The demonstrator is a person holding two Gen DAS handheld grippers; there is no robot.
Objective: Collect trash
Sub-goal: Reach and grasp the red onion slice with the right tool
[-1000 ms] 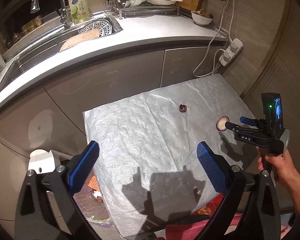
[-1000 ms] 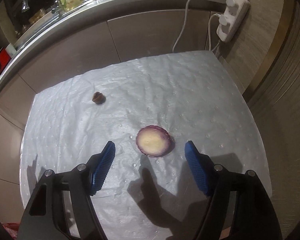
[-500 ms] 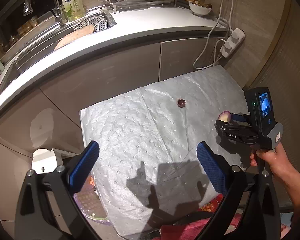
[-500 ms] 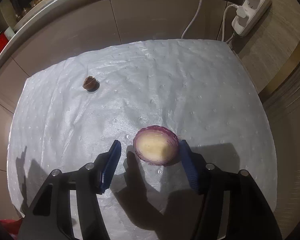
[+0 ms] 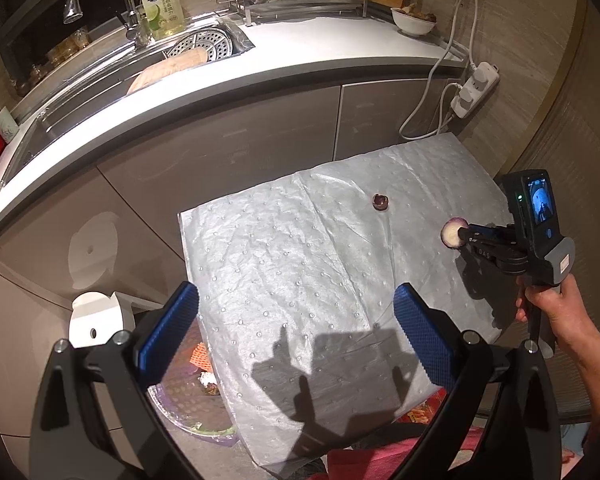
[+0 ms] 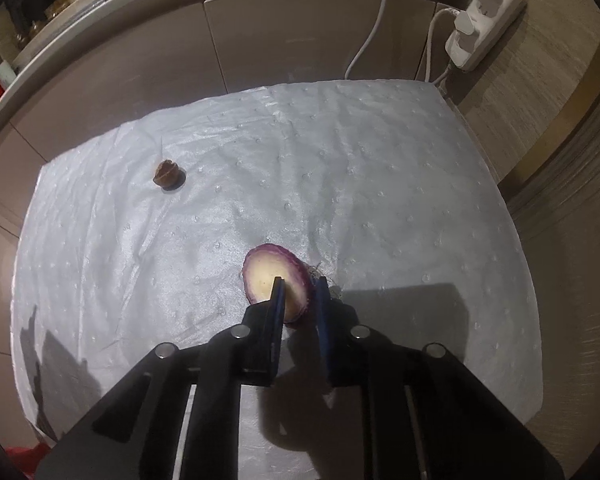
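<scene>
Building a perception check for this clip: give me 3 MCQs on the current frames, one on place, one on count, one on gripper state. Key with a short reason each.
1. Where does the small brown scrap lie?
A. On the white pad, apart from the onion slice
B. In the sink
C. Between the left gripper's fingers

2. How many pieces of trash show on or just over the white pad?
A. One
B. Two
C. Four

3. What is the right gripper doing?
A. Open, hovering
B. Shut on nothing
C. Shut on the onion slice

Key:
1. A: the scrap sits on the pad, up and left of the slice.
2. B: only the scrap and the slice show.
3. C: the blue fingers pinch the slice on edge; the left gripper stands wide open.
</scene>
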